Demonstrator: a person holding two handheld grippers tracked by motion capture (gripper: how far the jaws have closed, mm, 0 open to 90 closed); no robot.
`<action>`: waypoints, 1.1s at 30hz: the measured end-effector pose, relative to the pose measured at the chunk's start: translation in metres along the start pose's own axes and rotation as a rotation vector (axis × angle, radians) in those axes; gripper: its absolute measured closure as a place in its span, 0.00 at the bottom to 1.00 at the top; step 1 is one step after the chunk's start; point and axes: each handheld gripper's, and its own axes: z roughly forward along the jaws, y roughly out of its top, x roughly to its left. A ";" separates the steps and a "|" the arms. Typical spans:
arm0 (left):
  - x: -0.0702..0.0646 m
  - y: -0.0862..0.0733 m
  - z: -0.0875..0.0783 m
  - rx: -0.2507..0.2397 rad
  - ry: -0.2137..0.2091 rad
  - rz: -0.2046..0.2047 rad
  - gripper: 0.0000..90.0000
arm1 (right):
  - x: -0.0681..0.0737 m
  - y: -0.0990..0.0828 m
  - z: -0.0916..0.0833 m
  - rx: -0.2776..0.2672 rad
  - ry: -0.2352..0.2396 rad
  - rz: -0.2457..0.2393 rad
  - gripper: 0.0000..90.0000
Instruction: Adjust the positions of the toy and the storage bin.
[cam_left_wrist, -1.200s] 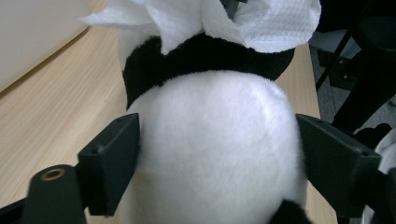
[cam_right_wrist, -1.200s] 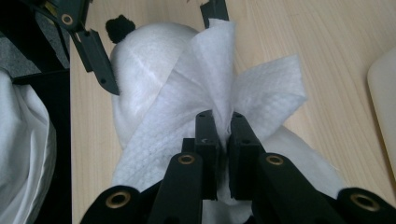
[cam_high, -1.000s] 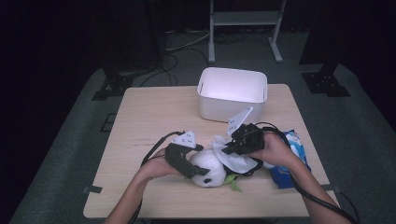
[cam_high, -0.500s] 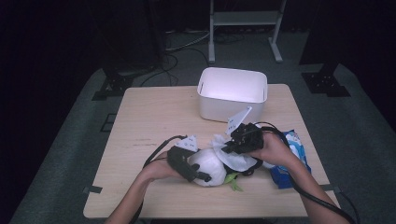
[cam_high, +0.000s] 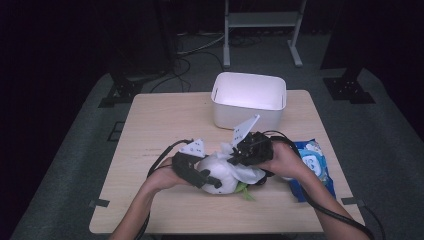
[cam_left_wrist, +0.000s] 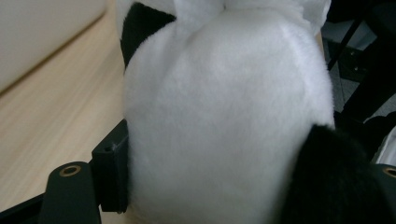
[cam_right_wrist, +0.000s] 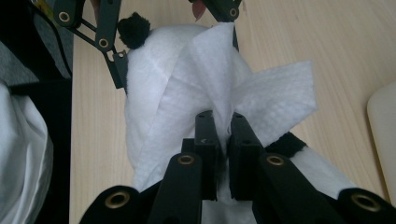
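Plush toy (cam_high: 220, 175): white body with black ears and limbs, a small green piece at its near side; wipe (cam_right_wrist: 261, 93): white, faintly embossed texture; left gripper (cam_high: 202, 179) and right gripper (cam_high: 239, 156): black with brass-coloured rivets, grey plates on top; bin (cam_high: 248, 100): plain white; packet (cam_high: 312, 167): blue with white print; table (cam_high: 165, 125): pale wood grain.

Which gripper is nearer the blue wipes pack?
Right. The right gripper, shut on a white wipe, sits just beside the blue wipes pack; the left gripper is farther, across the plush panda.
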 end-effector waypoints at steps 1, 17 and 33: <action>-0.001 0.001 -0.002 -0.006 0.008 0.003 0.25 | -0.001 0.001 -0.002 -0.014 0.004 0.005 0.93; -0.003 0.006 -0.005 -0.030 0.007 0.032 0.26 | 0.002 0.024 -0.010 -0.087 0.007 -0.017 0.93; 0.013 -0.016 0.013 -0.041 -0.026 -0.021 0.22 | -0.013 -0.005 0.007 0.041 -0.045 0.020 0.93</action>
